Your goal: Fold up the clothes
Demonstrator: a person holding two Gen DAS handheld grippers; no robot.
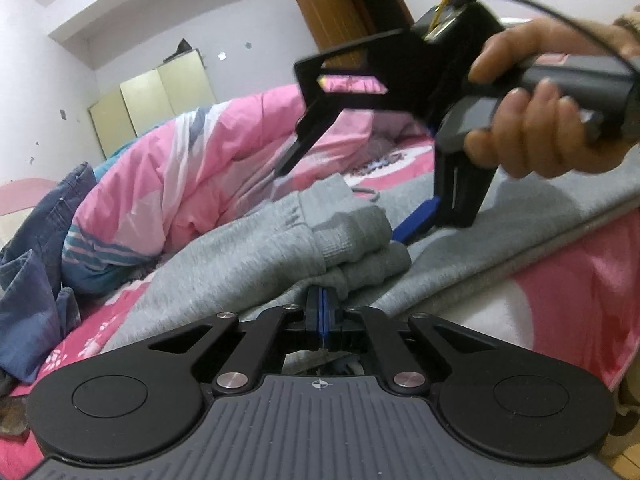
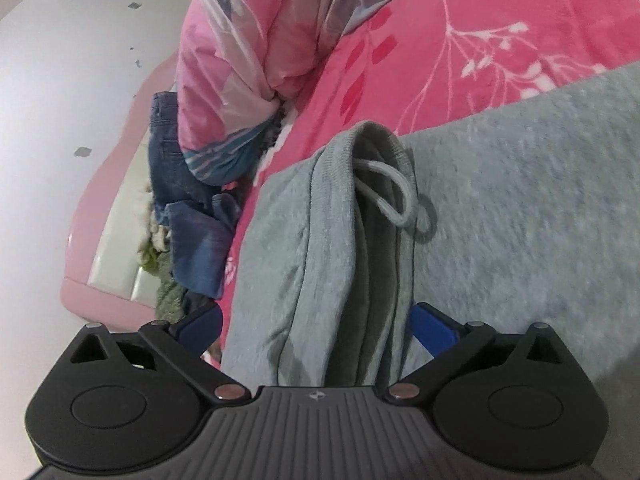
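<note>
Jeans (image 1: 36,248) lie crumpled at the left beside a pink quilt (image 1: 192,168). Grey pants (image 1: 248,248) lie across the pink bed (image 2: 460,40), waistband and drawstring (image 2: 390,192) bunched. Left gripper (image 1: 322,304): pads together, nipping the pants' ribbed edge. Right gripper (image 2: 318,322): jaws wide apart, straddling the fold without touching it.

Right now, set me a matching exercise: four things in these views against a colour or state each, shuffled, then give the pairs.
Things:
1. left gripper
2. right gripper
3. jeans
4. bedsheet

Colour or state:
A. blue denim, crumpled beside the quilt
B. fingers spread wide
C. pink with white flowers
D. fingers pressed together at the grey sweatpants

Pairs: 1-D, 2-B, 3-A, 4-C
</note>
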